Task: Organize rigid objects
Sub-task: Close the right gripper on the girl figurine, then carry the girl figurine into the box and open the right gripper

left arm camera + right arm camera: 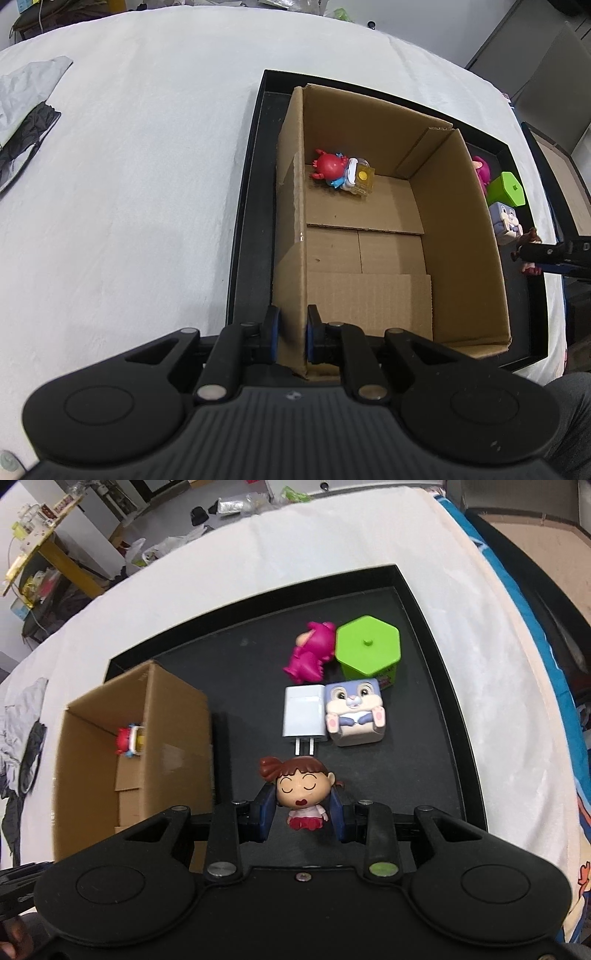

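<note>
The left gripper point(289, 334) clamps the brown cardboard box's point(469, 236) near wall steady while the right gripper point(303, 812), clamped on the brown-haired girl figurine point(303, 788), carries it boxward.

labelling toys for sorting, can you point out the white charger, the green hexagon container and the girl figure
white charger point(303, 716): right wrist view, on its flat white body.
green hexagon container point(368, 642): right wrist view, on its lid.
girl figure point(301, 788): right wrist view, on her face, between the right gripper's pads.
</note>
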Demonstrator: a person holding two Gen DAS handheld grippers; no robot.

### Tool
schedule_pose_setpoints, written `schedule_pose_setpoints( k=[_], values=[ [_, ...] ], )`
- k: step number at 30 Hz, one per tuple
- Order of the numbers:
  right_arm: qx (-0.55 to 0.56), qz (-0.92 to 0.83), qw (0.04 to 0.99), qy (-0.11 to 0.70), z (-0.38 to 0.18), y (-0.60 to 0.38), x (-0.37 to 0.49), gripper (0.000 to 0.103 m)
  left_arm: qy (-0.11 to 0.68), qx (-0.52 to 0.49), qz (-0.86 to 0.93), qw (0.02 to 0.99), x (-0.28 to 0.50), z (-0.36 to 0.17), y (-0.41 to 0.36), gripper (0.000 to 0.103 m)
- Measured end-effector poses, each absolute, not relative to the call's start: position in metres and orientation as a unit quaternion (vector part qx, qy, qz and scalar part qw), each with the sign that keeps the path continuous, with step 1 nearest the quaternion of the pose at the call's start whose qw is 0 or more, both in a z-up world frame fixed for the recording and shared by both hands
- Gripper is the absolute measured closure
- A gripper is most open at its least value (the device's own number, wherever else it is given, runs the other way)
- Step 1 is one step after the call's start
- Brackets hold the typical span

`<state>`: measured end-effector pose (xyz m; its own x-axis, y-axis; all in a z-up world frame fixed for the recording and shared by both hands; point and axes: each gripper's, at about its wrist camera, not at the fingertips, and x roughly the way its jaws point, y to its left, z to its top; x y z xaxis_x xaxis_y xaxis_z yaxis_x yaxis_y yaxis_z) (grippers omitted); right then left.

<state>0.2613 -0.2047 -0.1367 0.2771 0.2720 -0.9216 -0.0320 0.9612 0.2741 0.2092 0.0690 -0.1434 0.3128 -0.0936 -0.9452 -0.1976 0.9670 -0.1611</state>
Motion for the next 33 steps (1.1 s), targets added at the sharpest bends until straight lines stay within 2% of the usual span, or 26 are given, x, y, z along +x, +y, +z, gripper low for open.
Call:
schedule_pose_setpoints(
  k=[18, 33],
  values=[
    [0.096, 0.127, 0.809, 0.566, -0.088, -0.166, 0.252, 0.072, 0.577, -0.13, 0.028, 0.806, 0.21, -0.141, 0.072, 0.089],
    [0.084, 0.156, 0.819, 0.546, -0.077, -0.118, 0.263, 0.072, 0.572, -0.136, 0.014, 0.809, 0.208, -0.143, 0.077, 0.089]
  ],
)
